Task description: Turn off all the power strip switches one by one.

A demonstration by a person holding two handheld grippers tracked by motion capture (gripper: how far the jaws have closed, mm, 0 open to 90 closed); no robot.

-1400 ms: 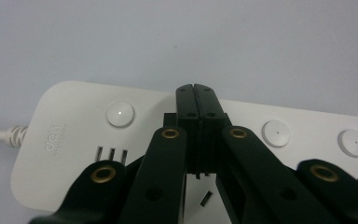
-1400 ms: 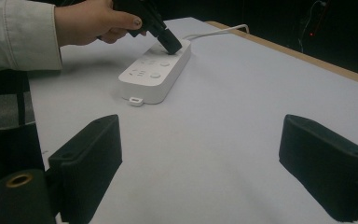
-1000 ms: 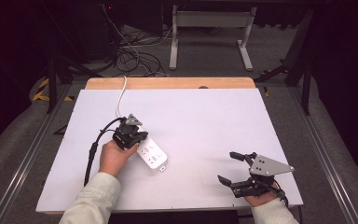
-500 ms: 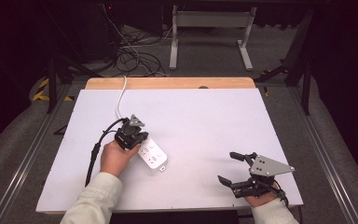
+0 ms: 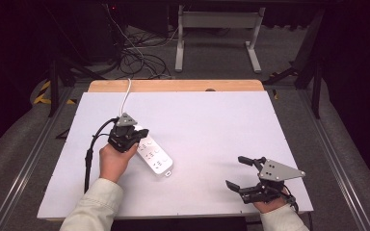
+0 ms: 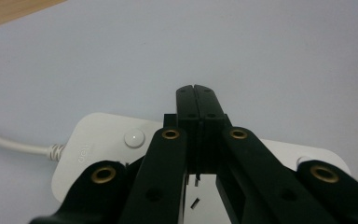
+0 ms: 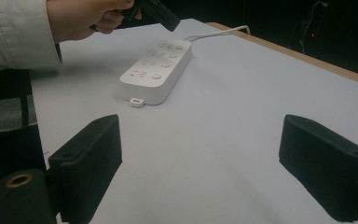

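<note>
A white power strip [image 5: 155, 157] lies flat on the white table top, left of centre, and its white cord [image 5: 126, 96] runs off over the far edge. My left gripper [image 5: 141, 133] hovers over the strip's cord end, shut with nothing between its jaws. In the left gripper view the closed tips [image 6: 194, 91] point past the strip [image 6: 98, 140], close to its round button [image 6: 134, 137]. My right gripper [image 5: 235, 171] rests near the front right corner, open and holding nothing. Its view looks across bare table at the strip [image 7: 158, 70] and the left gripper [image 7: 161, 14].
The table [image 5: 221, 120] has a wooden strip along its far edge [image 5: 173, 85]. A black cable [image 5: 87, 159] trails from the left gripper toward the front. On the floor behind lie tangled cables [image 5: 139, 60] and a grey metal stand [image 5: 217, 29].
</note>
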